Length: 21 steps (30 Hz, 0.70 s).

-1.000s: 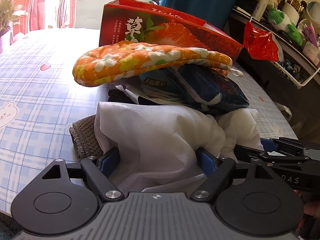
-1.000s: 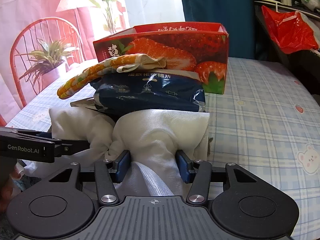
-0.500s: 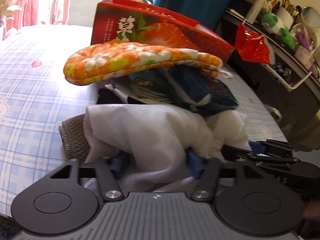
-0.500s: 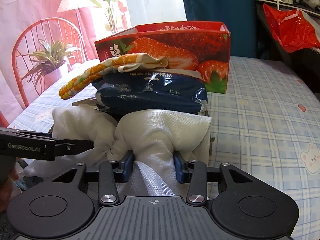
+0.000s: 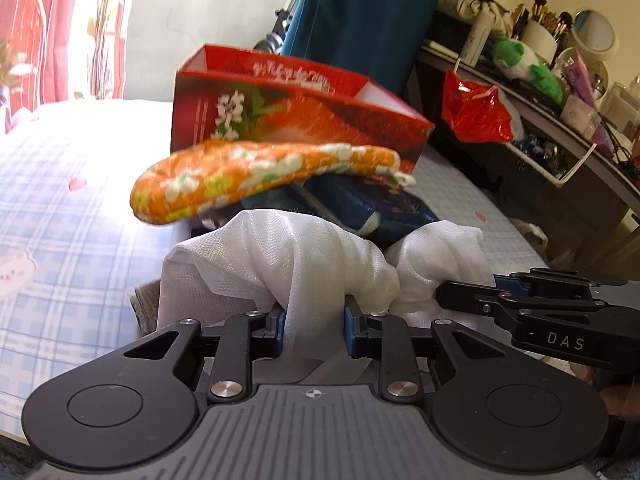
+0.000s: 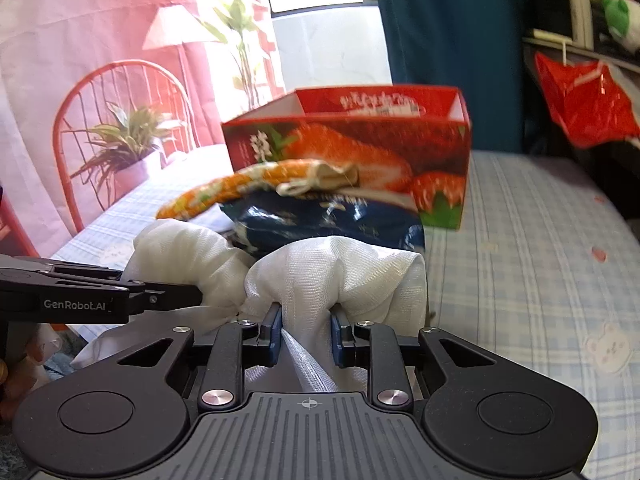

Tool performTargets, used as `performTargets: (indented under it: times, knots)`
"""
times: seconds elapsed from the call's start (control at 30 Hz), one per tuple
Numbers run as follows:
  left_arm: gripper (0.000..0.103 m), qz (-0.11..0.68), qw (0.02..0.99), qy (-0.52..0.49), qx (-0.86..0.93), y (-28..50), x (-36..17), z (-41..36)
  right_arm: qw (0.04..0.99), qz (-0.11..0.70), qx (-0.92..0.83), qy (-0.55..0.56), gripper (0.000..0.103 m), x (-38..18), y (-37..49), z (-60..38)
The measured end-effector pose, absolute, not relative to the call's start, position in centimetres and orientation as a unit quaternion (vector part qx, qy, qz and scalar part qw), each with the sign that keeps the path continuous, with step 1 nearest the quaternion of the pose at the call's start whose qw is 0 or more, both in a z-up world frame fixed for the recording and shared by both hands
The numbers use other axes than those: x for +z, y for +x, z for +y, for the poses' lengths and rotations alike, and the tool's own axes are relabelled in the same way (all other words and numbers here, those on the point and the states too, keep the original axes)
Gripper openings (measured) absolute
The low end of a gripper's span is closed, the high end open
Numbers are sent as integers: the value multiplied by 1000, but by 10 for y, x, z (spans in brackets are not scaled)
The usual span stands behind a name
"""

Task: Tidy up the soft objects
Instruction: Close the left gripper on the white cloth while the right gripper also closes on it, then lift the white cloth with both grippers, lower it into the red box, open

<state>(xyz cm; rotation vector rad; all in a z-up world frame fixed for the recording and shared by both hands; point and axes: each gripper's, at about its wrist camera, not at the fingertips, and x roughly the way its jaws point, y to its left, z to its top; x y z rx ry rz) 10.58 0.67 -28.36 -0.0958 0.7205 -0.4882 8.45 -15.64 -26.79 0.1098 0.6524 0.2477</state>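
Observation:
A white mesh cloth (image 5: 288, 256) (image 6: 336, 276) lies bunched at the near end of a pile on the checked table (image 5: 60, 216). My left gripper (image 5: 314, 330) pinches one fold of it, jaws still closing. My right gripper (image 6: 306, 334) pinches another fold, its jaws closing too. Behind the cloth lies a dark blue plastic packet (image 6: 332, 220) (image 5: 384, 208) with an orange floral oven mitt (image 5: 248, 172) (image 6: 248, 184) on top. A red strawberry-print box (image 5: 304, 120) (image 6: 360, 140) stands open behind the pile. Each gripper shows at the other view's edge.
A brown knitted cloth (image 5: 146, 300) peeks from under the white cloth at the left. A red chair (image 6: 116, 120) and potted plant (image 6: 124, 148) stand beyond the table's left side. A cluttered shelf (image 5: 540, 92) with a red plastic bag (image 5: 476, 108) runs along the right.
Both grippers' jaws have narrowed onto the white cloth, gathering it into tighter folds. Both hands have risen, lifting the cloth's near edge; the pile now sits lower in the views.

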Motion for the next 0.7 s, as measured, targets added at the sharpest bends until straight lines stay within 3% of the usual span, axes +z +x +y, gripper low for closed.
performTargets:
  times: [0.7]
  knots:
    - [28, 273, 931, -29, -239, 83, -241, 14, 963, 232, 132, 32, 21, -221, 69, -152]
